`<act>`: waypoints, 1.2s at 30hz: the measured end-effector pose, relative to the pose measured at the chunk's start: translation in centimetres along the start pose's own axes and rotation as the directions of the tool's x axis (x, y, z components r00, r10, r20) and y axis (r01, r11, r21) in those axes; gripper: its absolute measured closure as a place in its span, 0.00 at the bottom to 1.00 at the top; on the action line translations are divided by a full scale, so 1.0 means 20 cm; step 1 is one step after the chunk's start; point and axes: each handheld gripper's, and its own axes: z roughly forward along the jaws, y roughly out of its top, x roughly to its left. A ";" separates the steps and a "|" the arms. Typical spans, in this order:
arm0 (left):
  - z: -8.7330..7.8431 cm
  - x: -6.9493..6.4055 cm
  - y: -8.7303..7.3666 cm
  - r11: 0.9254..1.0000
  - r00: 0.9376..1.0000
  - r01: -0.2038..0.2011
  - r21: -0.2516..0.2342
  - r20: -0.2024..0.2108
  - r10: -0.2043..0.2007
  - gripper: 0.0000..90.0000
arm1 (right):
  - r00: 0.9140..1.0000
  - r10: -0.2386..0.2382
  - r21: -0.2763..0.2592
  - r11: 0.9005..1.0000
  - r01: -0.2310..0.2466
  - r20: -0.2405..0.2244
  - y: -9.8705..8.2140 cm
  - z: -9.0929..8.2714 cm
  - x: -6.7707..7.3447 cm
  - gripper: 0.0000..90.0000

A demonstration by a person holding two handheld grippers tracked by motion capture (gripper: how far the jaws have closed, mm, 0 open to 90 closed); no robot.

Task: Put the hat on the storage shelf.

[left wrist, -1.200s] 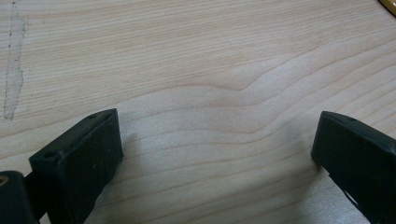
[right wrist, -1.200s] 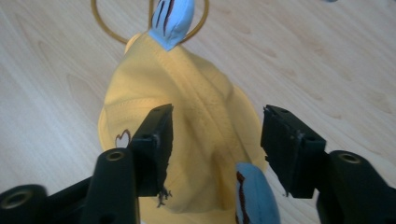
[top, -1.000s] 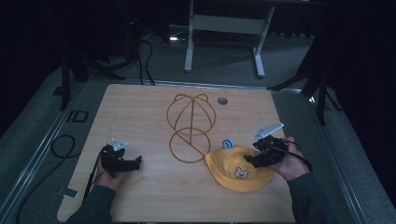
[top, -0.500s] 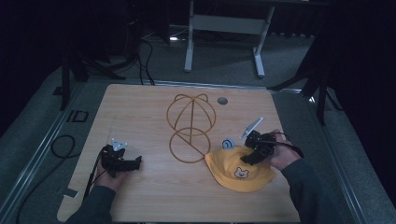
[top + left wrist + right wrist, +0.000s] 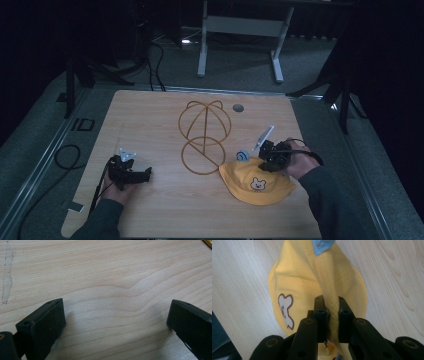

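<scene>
Your right tongs are now pinching a fold of the yellow hat, having moved in along the tabletop toward the wire frame. Left tongs are resting spread, unmoved.

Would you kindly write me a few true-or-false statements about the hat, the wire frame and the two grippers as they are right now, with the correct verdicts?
1. The right gripper is shut on a fold of the yellow hat. True.
2. The left gripper holds the wire frame. False: its jaws stand wide apart over the bare wooden table, with nothing between them.
3. The hat hangs on the wire frame. False: it lies on the table beside the frame, on the person's right.
4. The hat bears a small white bear patch. True.
5. The wire frame lies near the middle of the table, between the two grippers. True.
</scene>
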 end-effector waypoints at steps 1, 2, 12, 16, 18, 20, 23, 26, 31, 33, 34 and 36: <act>0.00 0.00 0.00 1.000 1.000 0.000 0.000 0.000 0.000 0.02 | 1.000 -0.006 -0.003 1.000 0.006 0.005 0.00 0.00 0.00 0.91; 0.00 0.00 0.00 1.000 1.000 -0.001 0.001 0.000 0.001 0.02 | 1.000 -0.006 -0.005 1.000 0.006 0.009 0.00 -0.01 0.00 0.91; 0.00 0.00 0.00 1.000 1.000 0.001 0.000 0.000 -0.001 0.02 | 0.996 0.048 -0.057 0.997 -0.044 0.069 -0.04 -0.08 -0.05 0.92; 0.00 0.00 0.00 1.000 1.000 0.000 0.000 0.000 0.000 0.02 | 0.993 0.086 -0.088 0.993 -0.079 0.083 -0.05 -0.11 -0.08 0.92; 0.00 0.00 0.00 1.000 1.000 -0.001 0.000 0.000 0.001 0.02 | 0.992 0.094 -0.092 0.992 -0.086 0.089 -0.06 -0.13 -0.08 0.92; 0.00 0.00 0.00 1.000 1.000 -0.001 0.001 0.000 0.001 0.02 | 0.991 0.096 -0.099 0.991 -0.087 0.093 -0.06 -0.14 -0.09 0.92; 0.00 0.00 0.00 1.000 1.000 -0.001 0.001 0.000 0.001 0.02 | 0.988 0.118 -0.126 0.986 -0.105 0.101 -0.06 -0.18 -0.10 0.92; 0.00 0.00 0.00 1.000 1.000 -0.001 0.000 -0.001 0.001 0.02 | 0.984 0.142 -0.136 0.983 -0.127 0.111 -0.08 -0.20 -0.12 0.92; 0.00 0.00 0.00 1.000 1.000 0.001 -0.001 0.000 -0.001 0.02 | 0.976 0.182 -0.164 0.973 -0.161 0.120 -0.10 -0.24 -0.13 0.92; 0.00 0.00 0.00 1.000 1.000 0.001 -0.001 0.000 -0.001 0.02 | 0.974 0.192 -0.181 0.969 -0.168 0.119 -0.11 -0.25 -0.14 0.92; 0.00 0.00 0.00 1.000 1.000 0.001 -0.001 0.000 -0.001 0.02 | 0.973 0.200 -0.188 0.966 -0.176 0.117 -0.11 -0.26 -0.14 0.92; 0.00 0.00 0.00 1.000 1.000 0.001 -0.001 0.000 -0.001 0.02 | 0.970 0.209 -0.195 0.963 -0.183 0.121 -0.11 -0.27 -0.15 0.92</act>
